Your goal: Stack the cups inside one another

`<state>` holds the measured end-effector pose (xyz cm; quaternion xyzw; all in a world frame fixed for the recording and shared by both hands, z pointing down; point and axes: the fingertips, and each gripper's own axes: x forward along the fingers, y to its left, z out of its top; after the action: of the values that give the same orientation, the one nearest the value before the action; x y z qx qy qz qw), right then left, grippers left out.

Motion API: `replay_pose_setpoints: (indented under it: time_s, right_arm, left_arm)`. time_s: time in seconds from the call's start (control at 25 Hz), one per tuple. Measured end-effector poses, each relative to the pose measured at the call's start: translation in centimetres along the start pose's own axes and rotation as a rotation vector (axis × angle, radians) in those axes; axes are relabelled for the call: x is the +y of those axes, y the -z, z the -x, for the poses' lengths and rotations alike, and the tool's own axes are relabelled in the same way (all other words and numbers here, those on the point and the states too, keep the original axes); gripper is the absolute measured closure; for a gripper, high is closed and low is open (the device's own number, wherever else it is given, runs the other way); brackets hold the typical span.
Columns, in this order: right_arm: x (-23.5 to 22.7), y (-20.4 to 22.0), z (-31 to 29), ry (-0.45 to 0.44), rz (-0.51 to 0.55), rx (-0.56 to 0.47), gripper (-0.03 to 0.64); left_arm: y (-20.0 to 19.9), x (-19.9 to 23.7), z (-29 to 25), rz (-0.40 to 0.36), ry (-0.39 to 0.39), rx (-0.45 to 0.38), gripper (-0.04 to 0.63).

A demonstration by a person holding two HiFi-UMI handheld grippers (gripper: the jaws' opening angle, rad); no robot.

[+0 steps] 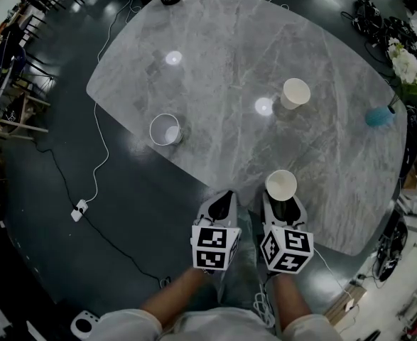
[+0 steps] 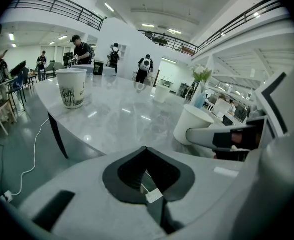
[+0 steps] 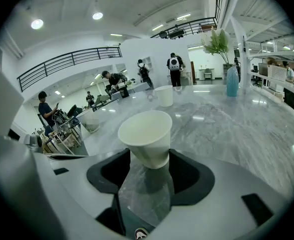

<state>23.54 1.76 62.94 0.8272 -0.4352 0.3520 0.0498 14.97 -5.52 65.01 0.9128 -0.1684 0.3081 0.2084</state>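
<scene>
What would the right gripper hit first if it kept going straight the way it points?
The white cup, standing on the table directly between the open jaws of the right gripper. Nothing sits nearer; whether the jaws already brush it is hard to tell.

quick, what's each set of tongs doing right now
left tongs: closed, empty
right tongs: open, white cup standing between them, not gripped

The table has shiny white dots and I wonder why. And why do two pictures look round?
Head view: the dots are ceiling lights mirrored in the glossy table. Left gripper view and right gripper view: wide-angle lenses curve the railing and darken corners.
</scene>
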Motion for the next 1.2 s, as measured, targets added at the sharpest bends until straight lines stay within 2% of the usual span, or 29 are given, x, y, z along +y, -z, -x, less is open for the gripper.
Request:
replay_pose_setpoints:
  time_s: [0.24, 0.76, 1.2]
  right_arm:
    - [-0.2, -0.1, -0.2, 0.027, 0.005, -0.008, 0.408]
    - [0.1, -0.9, 0.4, 0.016, 0.008, -0.032, 0.408]
    - [2.5, -2.9, 1.2, -0.007, 0.041, -0.046, 0.408]
  left_arm:
    - [-0.3, 0.3, -0.3, 0.002, 0.001, -0.004, 0.600]
    - [-0.7, 0.6, 0.3, 0.003, -0.005, -0.014, 0.600]
    - [-2.8, 1.7, 2.6, 0.028, -0.028, -0.069, 0.600]
